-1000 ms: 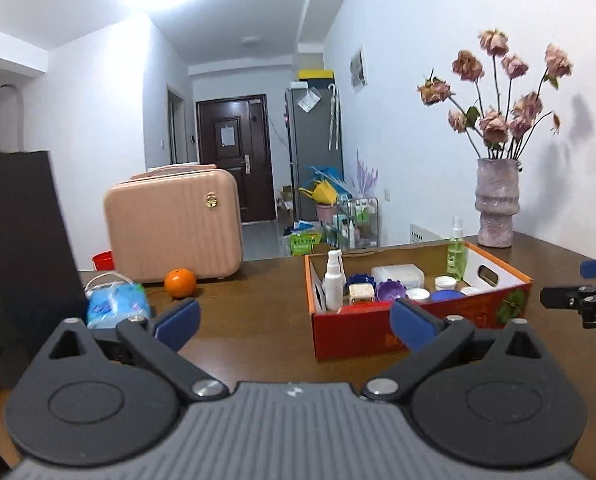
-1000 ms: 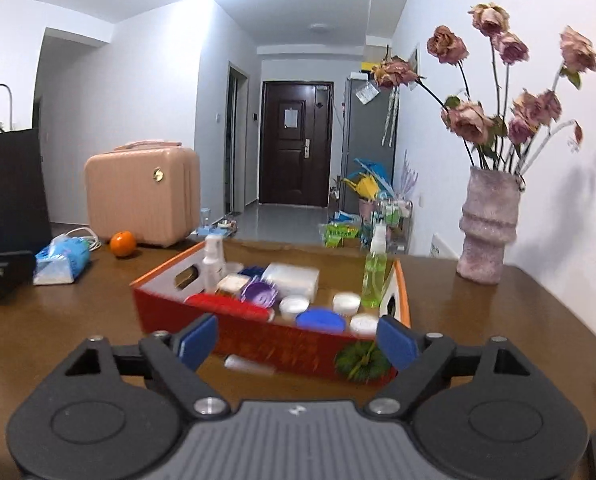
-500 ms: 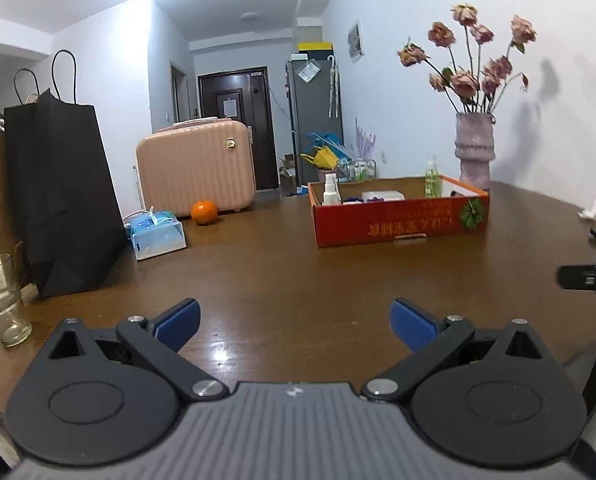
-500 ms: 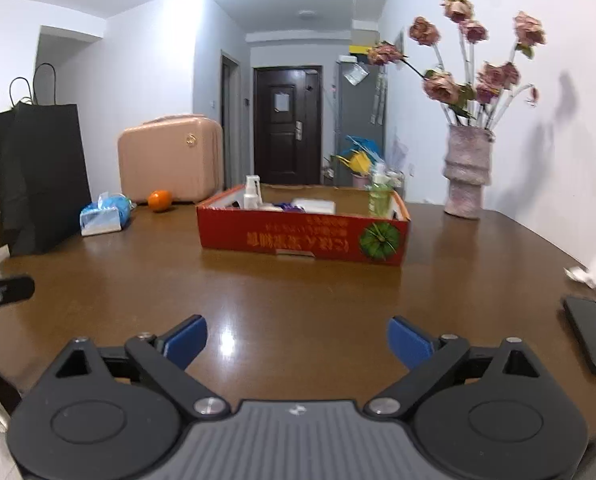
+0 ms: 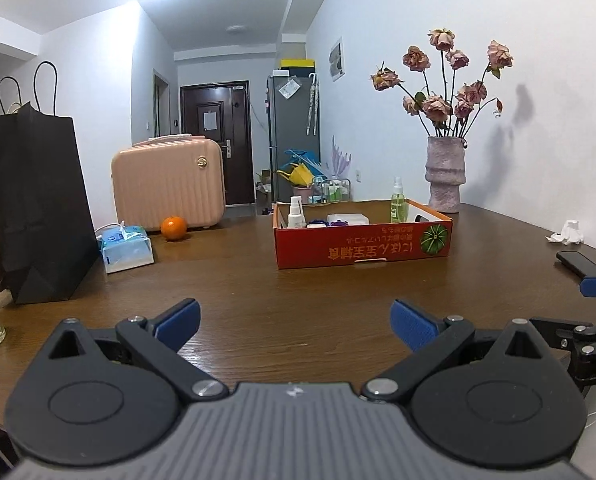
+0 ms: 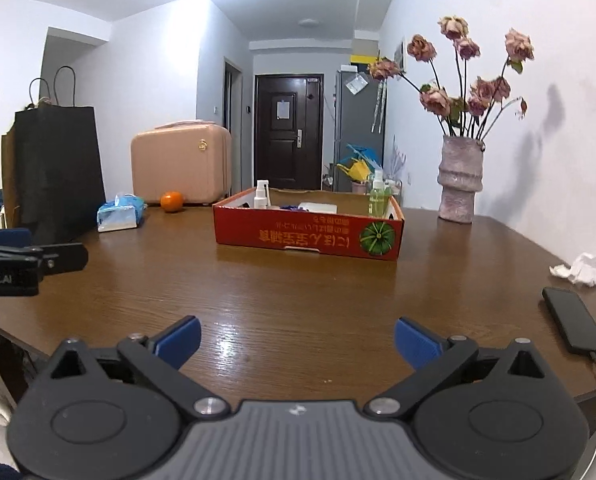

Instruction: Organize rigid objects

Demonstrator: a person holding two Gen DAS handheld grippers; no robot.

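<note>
A red cardboard box stands in the middle of the brown table. It holds a white spray bottle, a green spray bottle and several small jars and boxes. My left gripper hangs open over bare table, well short of the box. My right gripper is equally far back; its jaws are opening, with nothing between them. Each gripper shows at the edge of the other's view.
At the left stand a black paper bag, a tissue pack, an orange and a pink case. A vase of dried roses is at the back right. A phone and crumpled paper lie at the right edge.
Both grippers have drawn back from the red box towards the near table edge, so the box looks much smaller. The right jaws stand slightly wider.
</note>
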